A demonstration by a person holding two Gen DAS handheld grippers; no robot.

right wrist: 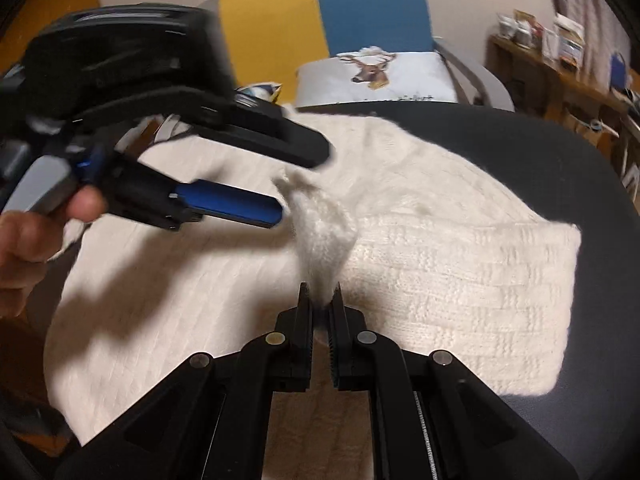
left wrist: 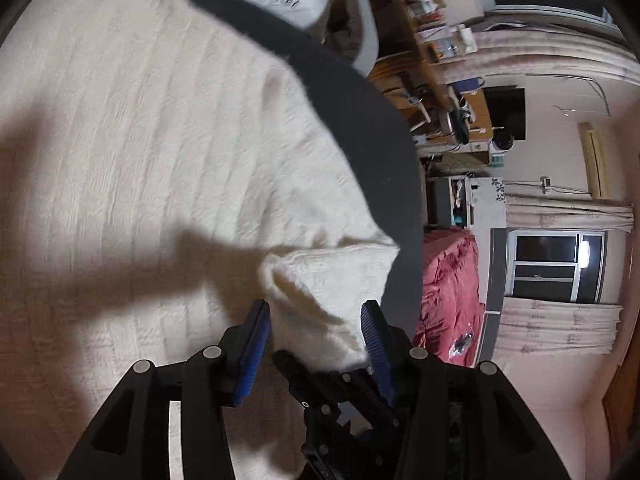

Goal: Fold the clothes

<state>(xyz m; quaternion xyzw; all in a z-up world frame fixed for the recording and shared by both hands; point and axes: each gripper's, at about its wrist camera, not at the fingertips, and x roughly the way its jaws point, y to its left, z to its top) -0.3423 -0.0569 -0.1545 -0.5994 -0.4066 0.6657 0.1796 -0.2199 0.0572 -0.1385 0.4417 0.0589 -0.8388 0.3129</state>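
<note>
- Across the left part of the dark round desk lies the cream knit sweater, spread flat, its ribbed body reaching toward the desk's near edge.
- At the left of the right wrist view, a hand holds the left gripper above the sweater. Its jaws stand wide apart, blue pads bare; in its own camera a thick folded cuff sits between them, apparently not pinched.
- Risk here, as a judgement: if those wide jaws close late or drift, the loose cuff could slump back onto the body and the fold would come out crooked.
- At centre, the right gripper has its jaws nearly together, clamped on a raised tuft of the fuzzy knit that stands up in a peak.
- That grip takes only a small pinch of soft, stretchy yarn; a hard pull could slip it free or drag the whole garment across the smooth desk.
- Toward the right, the sleeve lies doubled into a chunky, squared-off band with blocky stitch rows, its end near the desk's right edge.
- Beyond the far edge stands a white cushion with a printed deer head, against a yellow and blue chair back.
</note>
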